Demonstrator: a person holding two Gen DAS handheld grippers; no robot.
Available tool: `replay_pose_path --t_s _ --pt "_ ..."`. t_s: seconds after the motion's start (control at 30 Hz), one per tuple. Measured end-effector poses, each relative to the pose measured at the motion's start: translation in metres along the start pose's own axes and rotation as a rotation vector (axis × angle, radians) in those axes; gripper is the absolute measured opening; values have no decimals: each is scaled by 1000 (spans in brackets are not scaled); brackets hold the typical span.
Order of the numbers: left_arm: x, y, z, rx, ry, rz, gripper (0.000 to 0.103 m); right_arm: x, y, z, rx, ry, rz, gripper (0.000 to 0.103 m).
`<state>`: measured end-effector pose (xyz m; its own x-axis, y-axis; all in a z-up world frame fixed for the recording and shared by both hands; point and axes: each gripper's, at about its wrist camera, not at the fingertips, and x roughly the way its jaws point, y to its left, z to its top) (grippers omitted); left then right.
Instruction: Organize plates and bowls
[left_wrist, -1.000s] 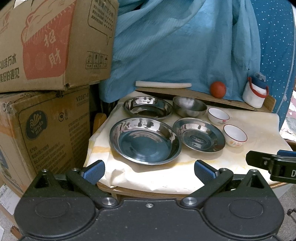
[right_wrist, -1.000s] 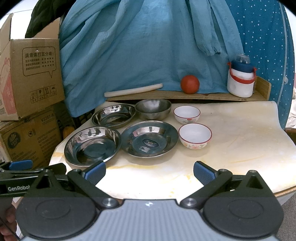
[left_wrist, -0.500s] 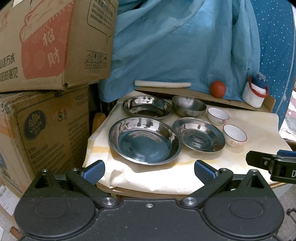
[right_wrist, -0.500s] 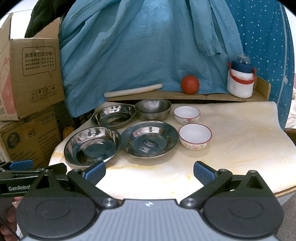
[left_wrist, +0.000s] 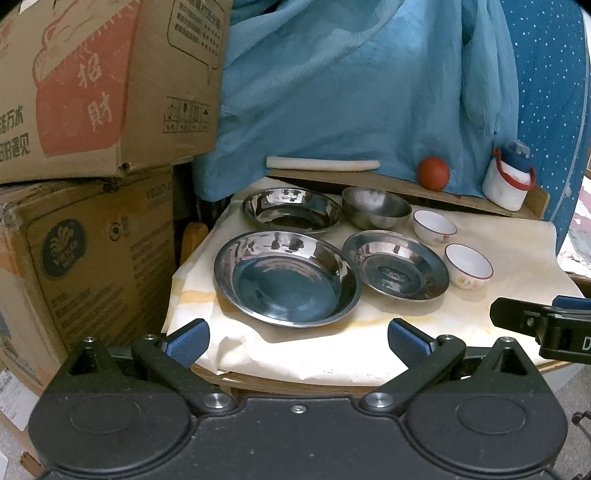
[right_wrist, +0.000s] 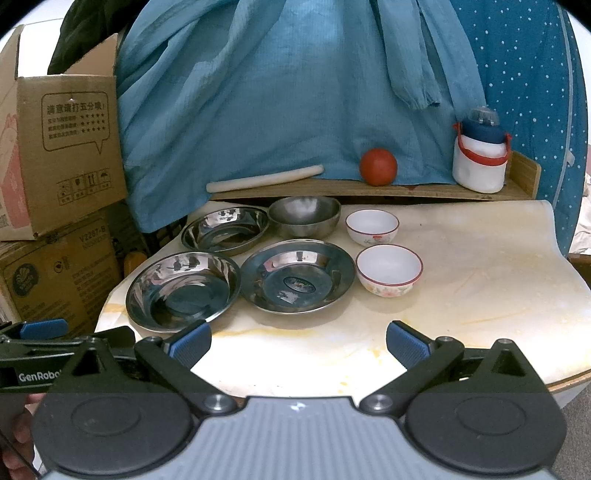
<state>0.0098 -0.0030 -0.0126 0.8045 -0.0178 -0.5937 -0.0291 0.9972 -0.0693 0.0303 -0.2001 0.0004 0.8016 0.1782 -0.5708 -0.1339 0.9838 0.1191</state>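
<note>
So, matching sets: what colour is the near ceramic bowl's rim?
Red, on the near ceramic bowl; clearest in the right wrist view.

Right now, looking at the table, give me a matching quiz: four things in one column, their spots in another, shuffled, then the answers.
Things:
1. steel bowl
2. red ball
3. near white bowl
4. largest steel plate

Places:
A. on the wooden shelf, left of the white and blue bottle
B. front row, left end, nearest the cardboard boxes
C. front row, right of the steel plate with the sticker
D. back row, between a steel plate and a white bowl

Pairs: 1-D, 2-A, 3-C, 4-B
</note>
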Motion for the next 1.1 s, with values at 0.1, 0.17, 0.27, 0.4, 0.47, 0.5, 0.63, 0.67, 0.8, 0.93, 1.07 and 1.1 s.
replay_pose_path --t_s 0.1,0.17,0.27,0.4,0.47,0.5,0.63,0.67,0.8,0.93,1.07,1.1 --pt "2 1 1 -3 12 -4 102 1 0 0 1 5 0 103" --pt "5 1 1 -2 24 -1 102 3 -1 -1 0 11 -1 103" --pt "10 0 3 10 52 27 102 9 -3 -2 -2 33 -10 103" --pt "18 -1 4 24 104 57 102 15 -3 1 -3 58 -12 103" --pt "21 0 7 23 130 65 102 17 -3 4 -7 70 -12 103" --pt "22 0 8 17 140 68 102 19 -4 5 -11 77 -11 103" --pt "28 2 15 -5 176 75 102 27 -5 10 -22 100 -6 103" --pt "30 2 17 -9 187 71 102 30 -6 12 -22 107 1 103" --pt "38 -1 26 -25 213 82 102 44 -13 22 -29 123 33 103" --pt "50 -8 36 -41 236 112 102 60 -20 32 -62 135 75 103" --pt "61 -16 45 -71 251 139 102 78 -28 43 -119 148 126 103" --pt "63 -18 47 -80 254 148 102 82 -29 46 -133 150 138 103"
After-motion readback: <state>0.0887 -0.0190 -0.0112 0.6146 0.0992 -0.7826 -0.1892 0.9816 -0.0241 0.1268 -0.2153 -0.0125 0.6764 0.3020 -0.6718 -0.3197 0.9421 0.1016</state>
